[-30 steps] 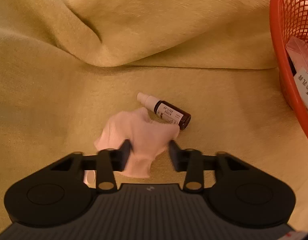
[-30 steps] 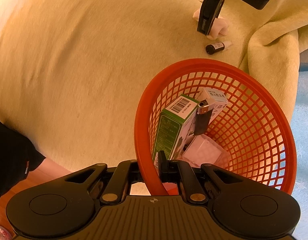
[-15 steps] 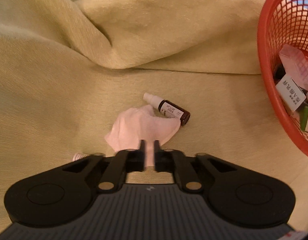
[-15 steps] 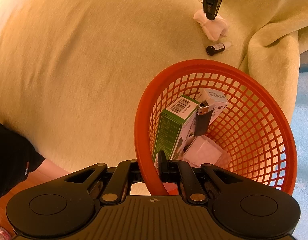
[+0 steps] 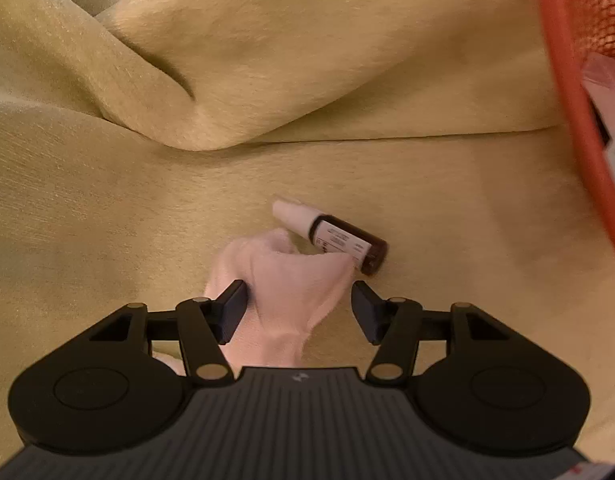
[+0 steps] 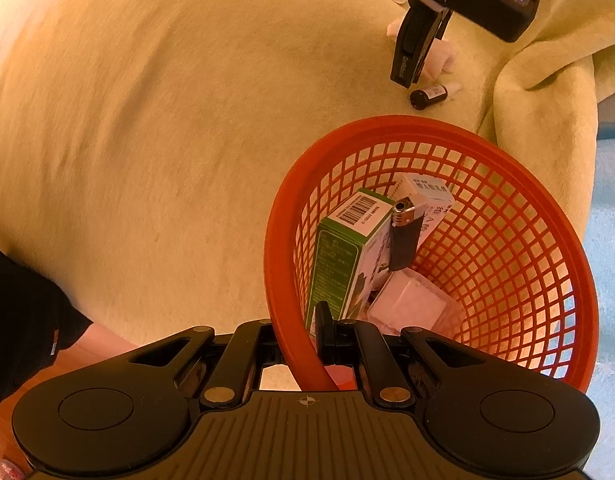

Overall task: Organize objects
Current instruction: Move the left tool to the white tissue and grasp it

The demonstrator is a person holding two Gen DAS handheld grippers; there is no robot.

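Straddling a crumpled pale-pink cloth (image 5: 291, 288), left gripper (image 5: 299, 312) gapes; right gripper (image 6: 303, 344) clamps orange basket (image 6: 283, 280).

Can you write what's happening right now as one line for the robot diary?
left gripper: open, around pink cloth | right gripper: shut on orange basket rim | dropper bottle: lying beside cloth

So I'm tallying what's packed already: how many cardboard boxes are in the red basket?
2, both standing on end in the red basket: a green box with a barcode on the left, a white box behind the lighter. More may be hidden beneath.
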